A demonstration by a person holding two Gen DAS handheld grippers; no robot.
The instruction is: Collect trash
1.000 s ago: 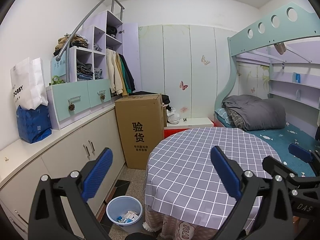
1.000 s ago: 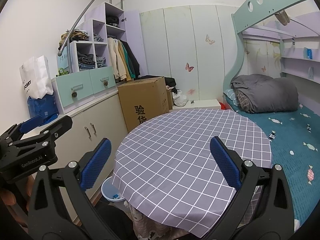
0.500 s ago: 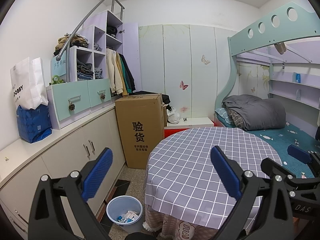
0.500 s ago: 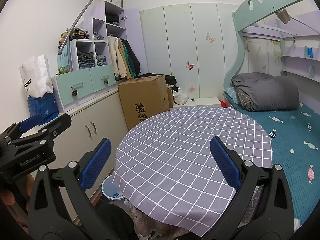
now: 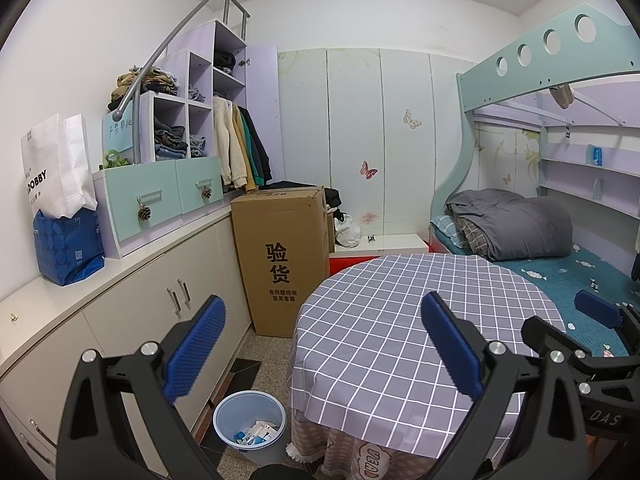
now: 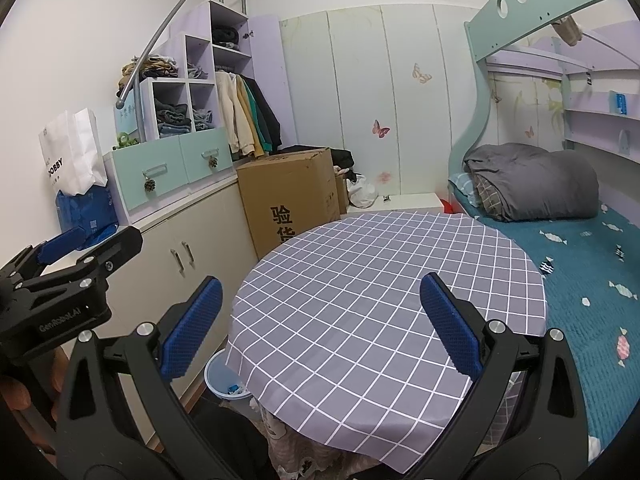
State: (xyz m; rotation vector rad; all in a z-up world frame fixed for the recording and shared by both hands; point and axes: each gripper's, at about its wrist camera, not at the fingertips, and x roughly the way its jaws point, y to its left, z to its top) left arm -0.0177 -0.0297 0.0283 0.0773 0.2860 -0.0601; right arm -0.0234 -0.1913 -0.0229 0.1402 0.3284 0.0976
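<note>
Left claw (image 5: 324,352) and right claw (image 6: 320,328) both spread apart, blue bin (image 5: 250,424) holding wrappers beside checkered table (image 5: 420,320)

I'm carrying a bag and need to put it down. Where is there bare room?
The checked tabletop is bare edge to edge. The counter is free in front of the drawers; its blue bag end is crowded.
</note>
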